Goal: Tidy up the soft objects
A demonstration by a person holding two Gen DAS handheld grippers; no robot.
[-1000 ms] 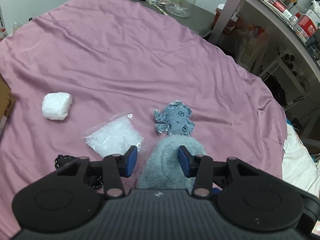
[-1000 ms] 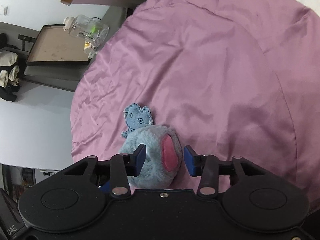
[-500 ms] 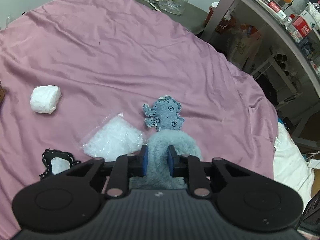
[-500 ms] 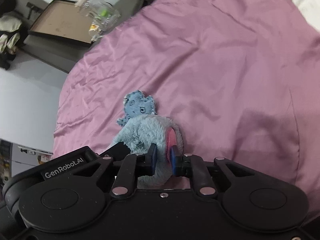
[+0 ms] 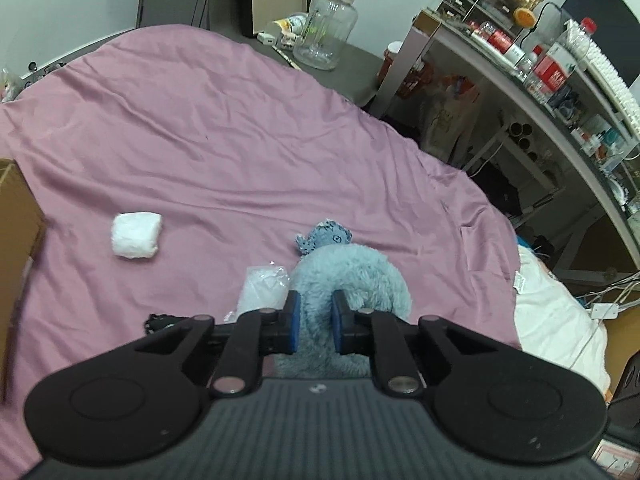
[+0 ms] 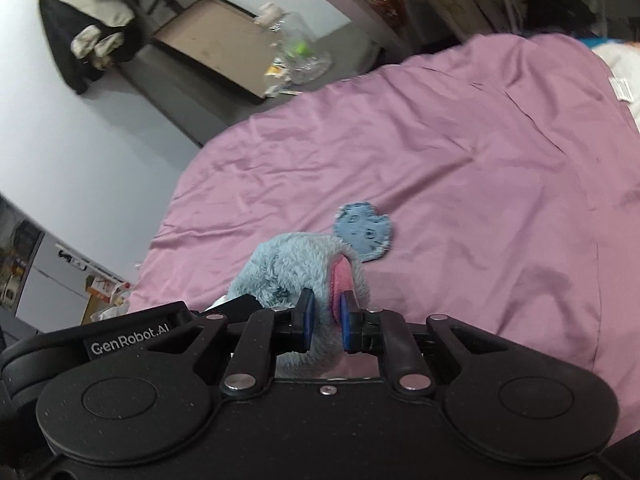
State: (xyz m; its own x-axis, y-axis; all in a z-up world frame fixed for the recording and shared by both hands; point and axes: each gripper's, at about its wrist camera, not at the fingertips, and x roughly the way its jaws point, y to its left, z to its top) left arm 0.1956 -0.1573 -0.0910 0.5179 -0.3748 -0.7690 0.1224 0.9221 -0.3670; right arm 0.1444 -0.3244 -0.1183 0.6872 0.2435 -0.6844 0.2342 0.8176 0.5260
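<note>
Left gripper [image 5: 314,326] and right gripper [image 6: 326,326] both clamped on fluffy grey-blue plush toy [image 5: 348,280], two-point hold for lifting off pink bedsheet [image 5: 240,152]; white wad [image 5: 136,235] nearby, untouched.

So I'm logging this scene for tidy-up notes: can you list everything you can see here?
plush toy: one, fluffy grey-blue with a pink patch, near edge of the bed, gripped by both grippers
fabric patch: one, blue, on the sheet just beyond the plush
white bundle: one, on the sheet, left
clear bag: one, white filling, left of the plush
black lace item: one, partly hidden
sheet: one, mauve, covering the bed
cardboard box: one, brown, left edge
clear jar: one, beyond the bed
cluttered shelves: right
left gripper: black, blue pads, shut on the plush
right gripper: same, shut on the plush
</note>
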